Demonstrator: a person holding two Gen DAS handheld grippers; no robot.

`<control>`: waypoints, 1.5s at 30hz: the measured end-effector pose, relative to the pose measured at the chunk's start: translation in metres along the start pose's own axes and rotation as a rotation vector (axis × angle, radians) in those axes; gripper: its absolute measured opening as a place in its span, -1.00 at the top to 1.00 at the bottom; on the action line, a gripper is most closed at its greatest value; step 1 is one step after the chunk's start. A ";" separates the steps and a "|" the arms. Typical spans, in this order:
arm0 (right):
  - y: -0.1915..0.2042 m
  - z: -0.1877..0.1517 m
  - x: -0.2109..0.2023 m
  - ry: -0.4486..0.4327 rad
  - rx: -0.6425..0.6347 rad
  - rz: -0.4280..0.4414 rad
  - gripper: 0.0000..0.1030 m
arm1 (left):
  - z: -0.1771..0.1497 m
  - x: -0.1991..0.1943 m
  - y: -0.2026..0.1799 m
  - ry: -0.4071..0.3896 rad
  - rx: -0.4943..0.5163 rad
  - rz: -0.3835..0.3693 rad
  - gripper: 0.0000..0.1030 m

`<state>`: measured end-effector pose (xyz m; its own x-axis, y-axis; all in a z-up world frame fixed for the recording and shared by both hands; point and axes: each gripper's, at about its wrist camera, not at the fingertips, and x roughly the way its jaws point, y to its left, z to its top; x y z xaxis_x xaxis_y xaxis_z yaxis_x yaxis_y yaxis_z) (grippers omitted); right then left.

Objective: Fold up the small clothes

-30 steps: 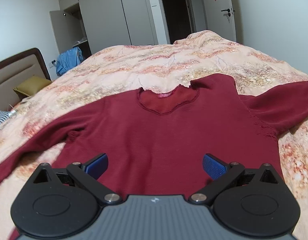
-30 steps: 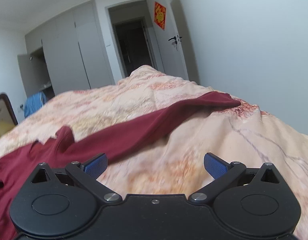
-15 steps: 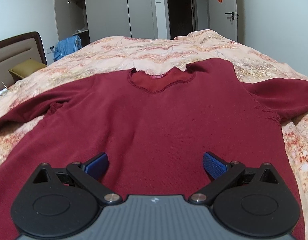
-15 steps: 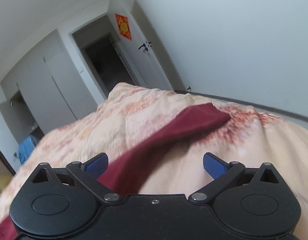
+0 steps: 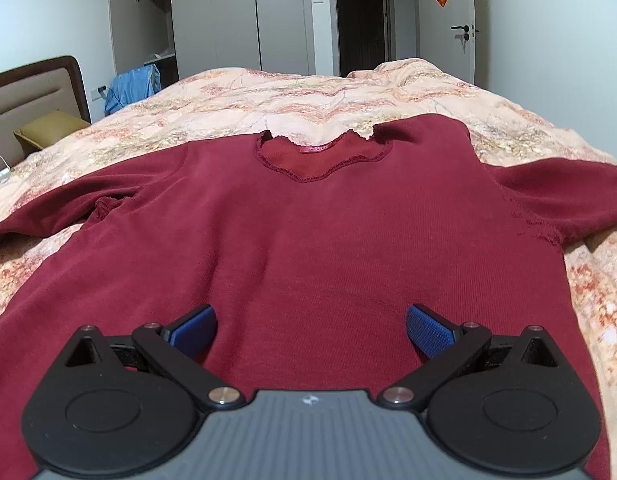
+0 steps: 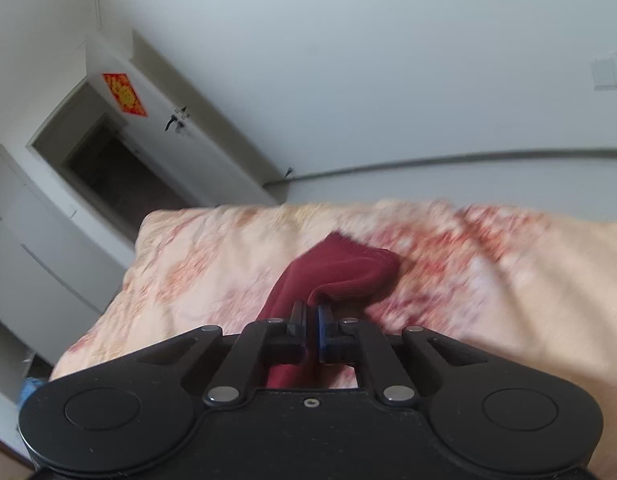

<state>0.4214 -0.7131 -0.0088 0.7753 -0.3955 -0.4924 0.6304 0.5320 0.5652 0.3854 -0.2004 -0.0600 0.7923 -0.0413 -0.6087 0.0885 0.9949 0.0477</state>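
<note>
Maroon sweater (image 5: 308,248) flat beneath left tongs (image 5: 310,326); right tongs (image 6: 313,320) pinching sleeve (image 6: 340,276).

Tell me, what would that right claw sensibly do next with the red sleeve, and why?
Probably lift the sleeve and carry it across onto the red top's chest. The right gripper has just closed on the sleeve near its end, the top lies flat on the bedspread with both sleeves spread out, and the left gripper hangs open over its hem.

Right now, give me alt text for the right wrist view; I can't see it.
The right gripper has just closed on the cuff end of the dark red sleeve, which lies on the floral bedspread. Behind stand a white wall and an open door.
</note>
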 end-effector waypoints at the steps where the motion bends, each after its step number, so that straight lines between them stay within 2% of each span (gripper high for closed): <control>1: 0.000 0.001 -0.008 -0.011 -0.027 -0.004 0.90 | 0.002 -0.001 0.003 0.004 -0.007 -0.013 -1.00; 8: 0.016 0.003 -0.036 -0.031 -0.143 -0.032 0.91 | 0.016 -0.022 0.019 0.005 -0.009 -0.029 -1.00; 10: 0.039 -0.001 -0.048 -0.071 -0.228 -0.008 0.91 | 0.022 -0.031 0.026 -0.003 -0.021 -0.038 -1.00; 13: 0.092 -0.020 -0.071 -0.150 -0.447 0.037 0.91 | 0.031 -0.042 0.040 -0.027 -0.041 -0.038 -1.00; 16: 0.150 -0.052 -0.096 -0.220 -0.667 0.137 0.91 | 0.039 -0.052 0.056 -0.050 -0.067 -0.027 -1.00; 19: 0.202 -0.094 -0.125 -0.268 -0.861 0.276 0.91 | 0.044 -0.061 0.074 -0.068 -0.102 -0.012 -1.00; 25: 0.272 -0.211 -0.181 -0.347 -1.274 0.546 0.91 | 0.049 -0.076 0.119 -0.121 -0.173 0.057 -1.00; 28: 0.291 -0.278 -0.197 -0.313 -1.482 0.636 0.91 | 0.049 -0.083 0.145 -0.139 -0.217 0.100 -1.00; 31: 0.303 -0.342 -0.203 -0.220 -1.661 0.676 0.91 | 0.045 -0.087 0.171 -0.147 -0.262 0.142 -1.00; 35: 0.307 -0.408 -0.208 -0.079 -1.777 0.688 0.91 | 0.039 -0.087 0.196 -0.137 -0.296 0.176 -1.00; 38: 0.304 -0.431 -0.206 -0.004 -1.801 0.708 0.90 | 0.033 -0.087 0.205 -0.138 -0.292 0.191 -1.00; 40: 0.298 -0.435 -0.209 0.036 -1.808 0.732 0.77 | 0.030 -0.084 0.206 -0.140 -0.286 0.195 -1.00; 43: 0.281 -0.421 -0.221 0.094 -1.787 0.786 0.34 | 0.028 -0.076 0.205 -0.142 -0.297 0.177 -1.00; 45: 0.274 -0.410 -0.221 0.126 -1.746 0.816 -0.19 | 0.026 -0.067 0.199 -0.144 -0.295 0.151 -1.00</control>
<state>0.4072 -0.1733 -0.0162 0.7601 0.3030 -0.5748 -0.6185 0.6087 -0.4970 0.3655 -0.0016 0.0110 0.8621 0.1167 -0.4931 -0.1976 0.9735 -0.1151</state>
